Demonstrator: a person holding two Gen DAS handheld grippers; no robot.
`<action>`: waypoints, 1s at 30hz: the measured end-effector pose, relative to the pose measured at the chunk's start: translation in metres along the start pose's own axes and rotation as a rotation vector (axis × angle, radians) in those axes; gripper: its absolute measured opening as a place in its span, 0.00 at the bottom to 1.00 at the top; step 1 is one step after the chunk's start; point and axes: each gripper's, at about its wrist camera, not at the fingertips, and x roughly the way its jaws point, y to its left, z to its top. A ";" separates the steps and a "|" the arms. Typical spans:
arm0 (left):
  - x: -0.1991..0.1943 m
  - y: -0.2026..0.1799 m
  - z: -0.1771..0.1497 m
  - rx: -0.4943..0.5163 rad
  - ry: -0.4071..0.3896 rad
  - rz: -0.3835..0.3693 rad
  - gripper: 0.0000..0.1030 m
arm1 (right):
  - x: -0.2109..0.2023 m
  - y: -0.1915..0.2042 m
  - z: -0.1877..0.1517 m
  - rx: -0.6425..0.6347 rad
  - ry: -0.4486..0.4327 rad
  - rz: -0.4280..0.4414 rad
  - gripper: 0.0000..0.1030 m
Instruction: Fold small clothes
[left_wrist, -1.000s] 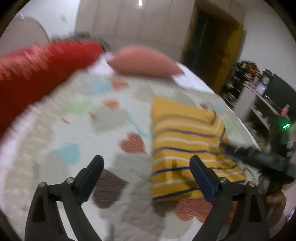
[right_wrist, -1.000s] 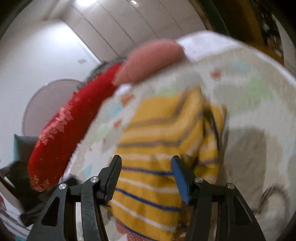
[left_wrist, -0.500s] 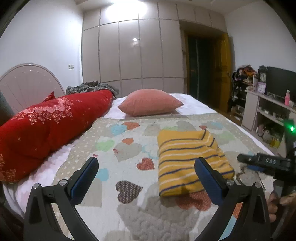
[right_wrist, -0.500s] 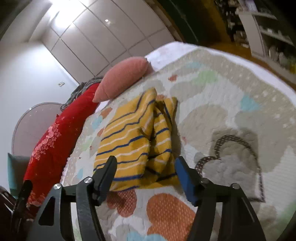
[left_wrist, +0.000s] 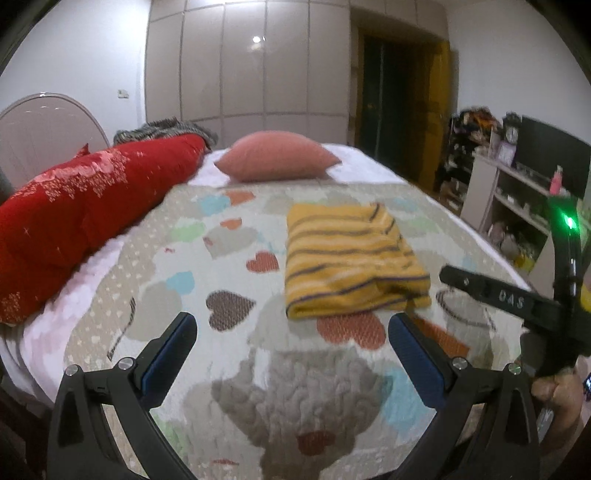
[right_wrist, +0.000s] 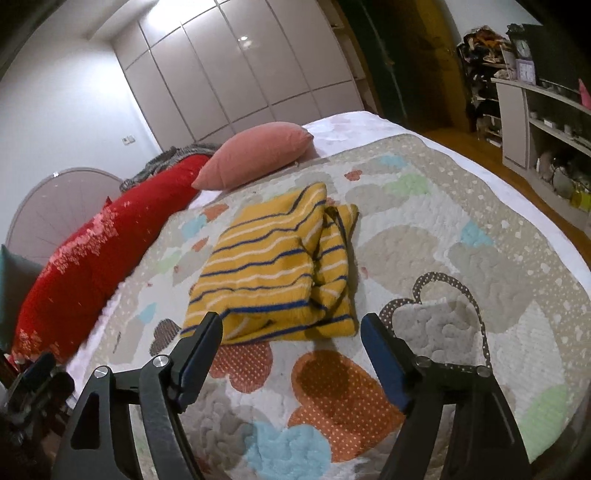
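Note:
A small yellow garment with blue and white stripes (left_wrist: 347, 258) lies folded into a rectangle on the heart-patterned quilt (left_wrist: 229, 332). It also shows in the right wrist view (right_wrist: 273, 269), with folded layers along its right side. My left gripper (left_wrist: 291, 328) is open and empty, held above the quilt short of the garment's near edge. My right gripper (right_wrist: 291, 328) is open and empty, just in front of the garment's near edge. The right gripper's body (left_wrist: 509, 299) shows at the right of the left wrist view.
A long red bolster (left_wrist: 81, 214) lies along the bed's left side. A pink pillow (left_wrist: 277, 157) sits at the head. Shelves with clutter (left_wrist: 517, 192) stand right of the bed, beyond its edge. Wardrobe doors (left_wrist: 243, 62) fill the far wall.
Both grippers have drawn back from the folded garment toward the foot of the bed. The right gripper's jaws have opened wider. The garment stays in place.

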 end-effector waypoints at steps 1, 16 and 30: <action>0.003 -0.002 -0.003 0.002 0.019 -0.003 1.00 | 0.003 -0.001 -0.001 0.003 0.009 -0.002 0.79; 0.007 -0.004 -0.008 0.007 0.048 -0.005 1.00 | 0.012 0.001 -0.016 -0.035 0.053 -0.018 0.81; 0.020 -0.002 -0.017 -0.005 0.123 -0.025 1.00 | 0.020 0.002 -0.020 -0.043 0.079 -0.033 0.82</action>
